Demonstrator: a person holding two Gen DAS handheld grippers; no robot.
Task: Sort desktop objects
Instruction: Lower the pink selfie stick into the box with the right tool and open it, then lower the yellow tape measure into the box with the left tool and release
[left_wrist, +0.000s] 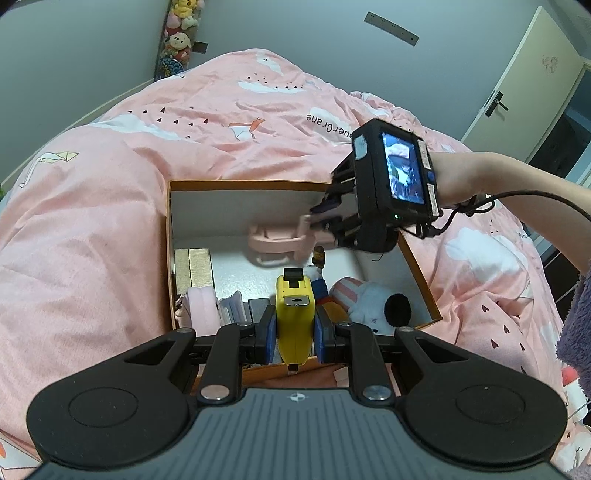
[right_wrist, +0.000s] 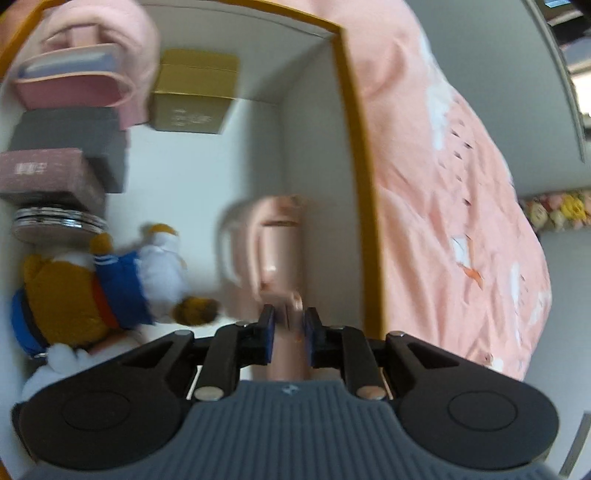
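My left gripper (left_wrist: 294, 325) is shut on a yellow tape measure (left_wrist: 295, 343), held upright over the near edge of an orange-rimmed box (left_wrist: 240, 182) with white inner walls. My right gripper (left_wrist: 314, 236) reaches into the box from the right. A pink plastic tool with a loop handle (left_wrist: 275, 245) sticks out from its tips, above the box floor. In the right wrist view the picture is blurred. There the right gripper (right_wrist: 290, 325) has its blue pads (right_wrist: 269, 328) against the pink tool (right_wrist: 280, 240), close to the box's wall (right_wrist: 354, 129).
The box lies on a pink duvet (left_wrist: 92, 221). Inside it are gold boxes (right_wrist: 192, 96), a grey box (right_wrist: 74, 129), a pink box (right_wrist: 44, 173), a duck plush (right_wrist: 92, 291) and a white plush (left_wrist: 373, 302). A person's forearm (left_wrist: 498, 177) comes in from the right.
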